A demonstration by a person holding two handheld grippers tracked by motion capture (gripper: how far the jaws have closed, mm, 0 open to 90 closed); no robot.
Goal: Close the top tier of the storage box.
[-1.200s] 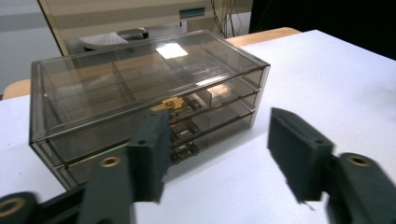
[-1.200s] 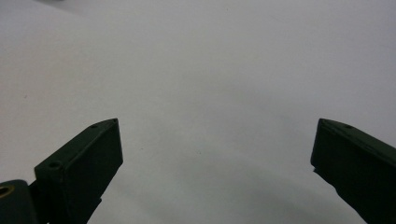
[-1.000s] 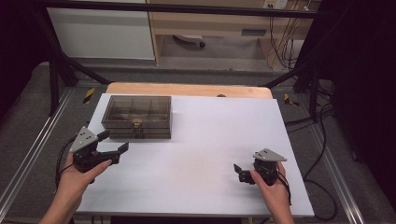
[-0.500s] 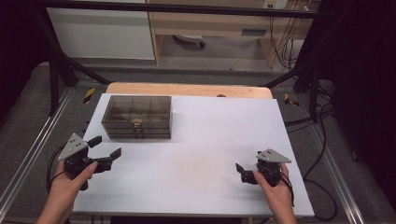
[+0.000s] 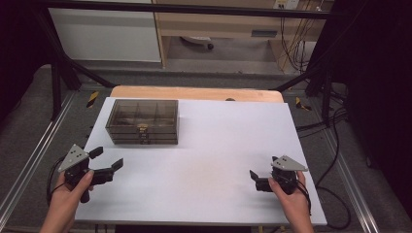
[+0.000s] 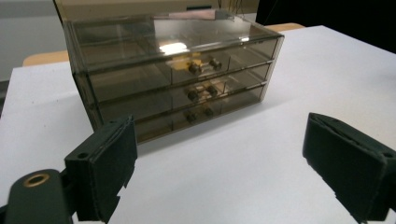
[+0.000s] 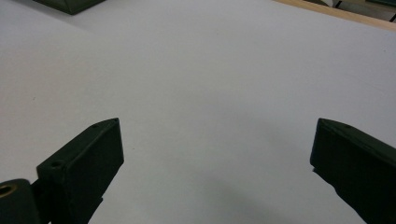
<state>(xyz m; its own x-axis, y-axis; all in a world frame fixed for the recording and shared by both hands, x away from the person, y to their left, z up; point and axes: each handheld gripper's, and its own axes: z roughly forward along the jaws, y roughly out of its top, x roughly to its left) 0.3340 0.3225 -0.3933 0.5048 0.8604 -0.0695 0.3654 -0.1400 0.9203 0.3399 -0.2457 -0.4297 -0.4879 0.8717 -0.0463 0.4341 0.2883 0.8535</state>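
A smoky see-through drawer box [image 5: 142,121] stands on the white table top [image 5: 214,145] at the back left, with three tiers of shut drawers and small knobs on its front. In the left gripper view the drawer box [image 6: 173,70] faces me just beyond the jaws. My left gripper [image 5: 108,158] is held open near the table's front left, a short way in front of the box and apart from it; the left gripper [image 6: 219,154] has nothing in it. My right gripper [image 5: 264,167] is open at the front right over bare table; the right gripper [image 7: 215,154] is also holding nothing.
A wooden board edge [image 5: 194,92] shows behind the white top. Black frame legs [image 5: 63,73] and cables [image 5: 335,121] flank the table on the floor. A corner of the drawer box [image 7: 70,4] sits at the top left of the right gripper view.
My left gripper has drawn back to the left and toward the near edge, away from the drawer box. The right gripper has barely moved.
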